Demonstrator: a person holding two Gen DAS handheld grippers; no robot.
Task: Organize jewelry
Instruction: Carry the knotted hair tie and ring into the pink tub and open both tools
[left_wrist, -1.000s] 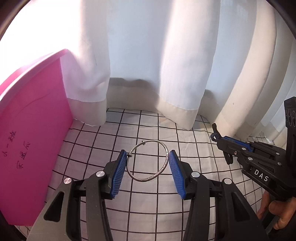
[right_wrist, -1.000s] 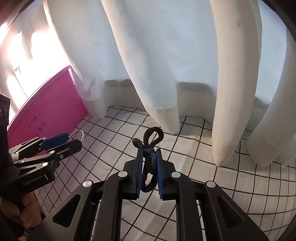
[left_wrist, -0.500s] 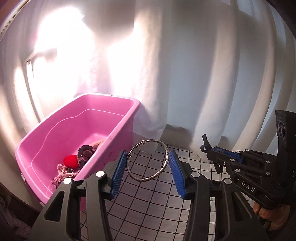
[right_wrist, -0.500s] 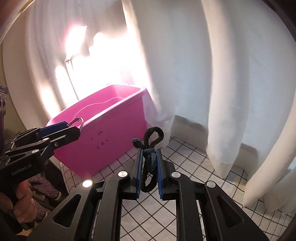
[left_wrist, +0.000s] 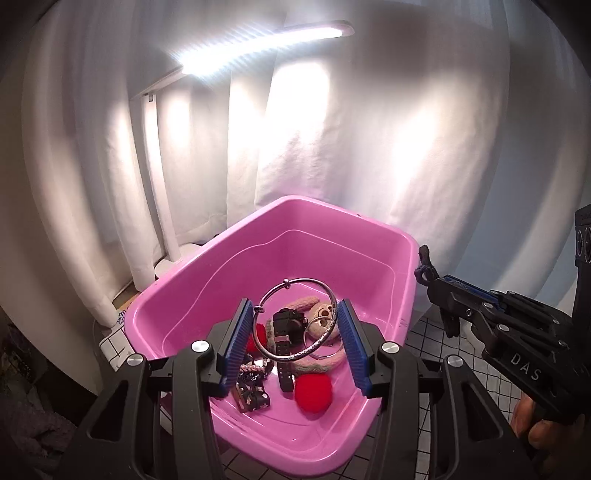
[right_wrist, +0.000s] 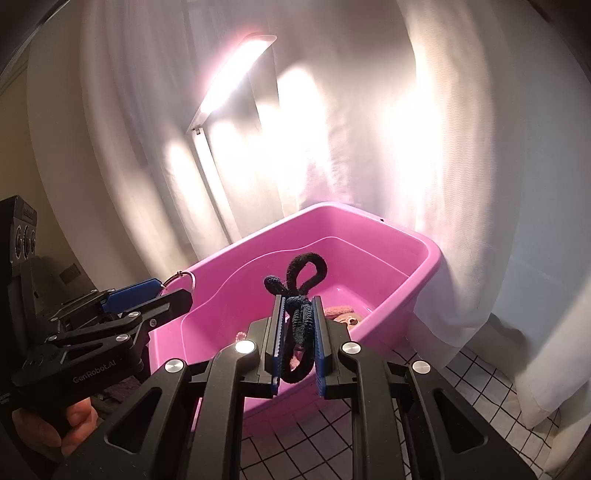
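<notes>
My left gripper (left_wrist: 295, 325) is shut on a silver bangle (left_wrist: 331, 329), its blue pads pressing the ring's two sides, and holds it above the pink tub (left_wrist: 373, 225). My right gripper (right_wrist: 298, 321) is shut on a black hair tie (right_wrist: 306, 267) whose loop sticks up past the fingertips; it hangs over the tub's near side (right_wrist: 424, 280). In the tub lie a black watch (left_wrist: 286, 325), red pompoms (left_wrist: 314, 391), a patterned band (left_wrist: 253, 386) and a beige knit piece (left_wrist: 325, 314). The right gripper shows in the left view (left_wrist: 428, 273), the left one in the right view (right_wrist: 162, 288).
White curtains (left_wrist: 369, 129) hang close behind the tub. A lit white desk lamp (left_wrist: 266, 44) stands at the back left. The checked cloth (right_wrist: 461, 373) covers the surface right of the tub. A dark drop lies at the far left (left_wrist: 22, 369).
Both grippers swung left and rose from over the checked cloth to above the pink tub, each still holding its item. The tub's inside has come into full view.
</notes>
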